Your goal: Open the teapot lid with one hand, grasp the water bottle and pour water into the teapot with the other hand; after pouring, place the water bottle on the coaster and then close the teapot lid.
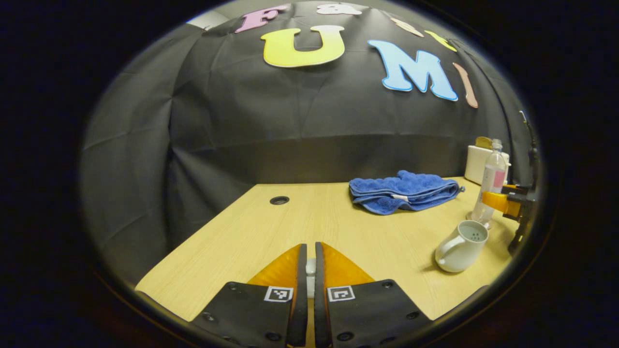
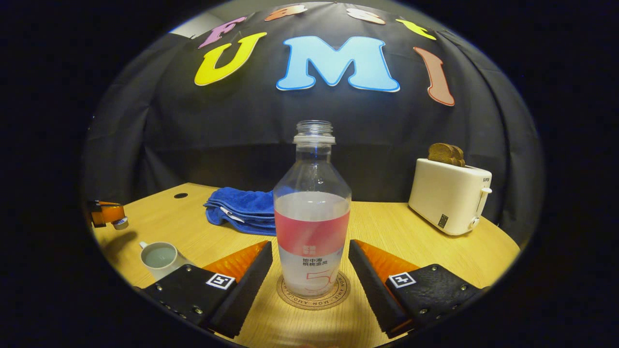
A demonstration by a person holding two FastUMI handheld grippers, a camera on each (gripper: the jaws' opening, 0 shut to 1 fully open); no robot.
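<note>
Both fingers clear of water bottle (image 2: pixel 312 212).

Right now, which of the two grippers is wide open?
The right gripper. Its fingers stand apart on either side of the water bottle on the coaster, touching nothing. The left gripper is pinched on a small white thing.

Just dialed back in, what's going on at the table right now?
The clear plastic water bottle stands uncapped on the round cork coaster. The right tool straddles it, open, fingers apart from the bottle. The left tool is closed on a small white piece, probably the teapot lid. The white ceramic teapot sits open, with water inside.
</note>
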